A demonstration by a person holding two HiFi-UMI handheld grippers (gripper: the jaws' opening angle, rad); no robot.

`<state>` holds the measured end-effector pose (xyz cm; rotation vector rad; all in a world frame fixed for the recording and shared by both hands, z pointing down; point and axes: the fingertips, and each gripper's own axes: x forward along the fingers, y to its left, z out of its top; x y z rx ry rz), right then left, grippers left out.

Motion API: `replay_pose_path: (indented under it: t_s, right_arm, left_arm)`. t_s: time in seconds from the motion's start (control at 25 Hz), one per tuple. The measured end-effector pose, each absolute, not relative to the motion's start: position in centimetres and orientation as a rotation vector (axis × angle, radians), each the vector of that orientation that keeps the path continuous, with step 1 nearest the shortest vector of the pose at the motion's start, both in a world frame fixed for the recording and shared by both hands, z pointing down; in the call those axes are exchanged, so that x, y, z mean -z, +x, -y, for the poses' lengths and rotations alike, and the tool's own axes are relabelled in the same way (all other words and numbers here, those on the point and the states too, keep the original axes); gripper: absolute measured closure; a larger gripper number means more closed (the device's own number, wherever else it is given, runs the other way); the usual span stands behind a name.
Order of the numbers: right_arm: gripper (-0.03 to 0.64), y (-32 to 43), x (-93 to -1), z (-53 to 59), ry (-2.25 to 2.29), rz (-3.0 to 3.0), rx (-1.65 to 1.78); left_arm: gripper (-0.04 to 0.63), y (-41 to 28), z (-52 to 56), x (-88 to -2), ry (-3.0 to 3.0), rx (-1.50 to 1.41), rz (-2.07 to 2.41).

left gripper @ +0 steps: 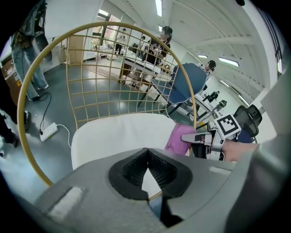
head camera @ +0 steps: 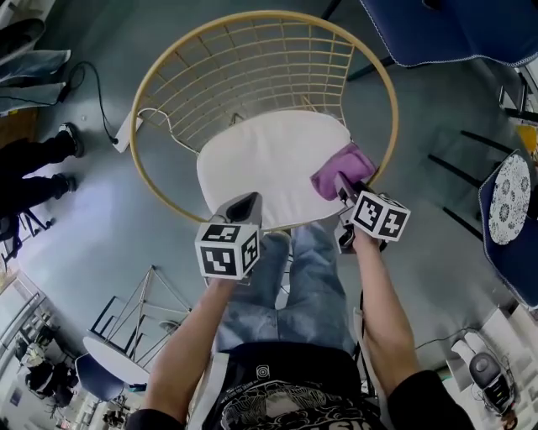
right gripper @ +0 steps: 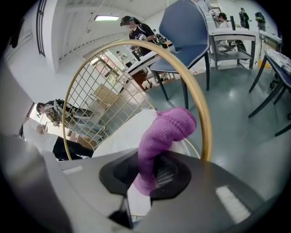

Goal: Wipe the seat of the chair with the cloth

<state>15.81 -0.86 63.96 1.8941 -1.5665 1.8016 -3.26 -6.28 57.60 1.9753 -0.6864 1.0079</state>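
Here's the chair (head camera: pixel 269 13), its big gold wire hoop filling the upper middle of the head view, with the white seat (head camera: pixel 261 164) dead centre inside it. In the upper right corner a blue chair (head camera: pixel 445 29) pokes in. Down the lower middle, the person's jeans (head camera: pixel 315 277) run up to the seat's near edge.

Now the left gripper (head camera: pixel 244 206). It hovers at the seat's lower left edge, jaw tips together and nothing between them.

Over at the seat's right edge, the right gripper (head camera: pixel 343 190) is clamped on the purple cloth (head camera: pixel 340 170). The cloth bunches out past the jaw tips, over the cushion just inside the gold rim. Whether it presses on the seat, I can't tell.

Smallest of all, a white power strip (head camera: pixel 124 134) lies on the floor, left of the hoop.
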Motion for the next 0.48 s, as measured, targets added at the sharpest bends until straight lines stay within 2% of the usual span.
replay_pose_path:
  t_s: [0.48]
  right_arm:
    - [0.554,4.5,-59.6,3.8,1.593,1.922,-1.769]
  left_arm:
    - [0.598,-9.5,5.9,-57.4,1.928,-0.957,0.791]
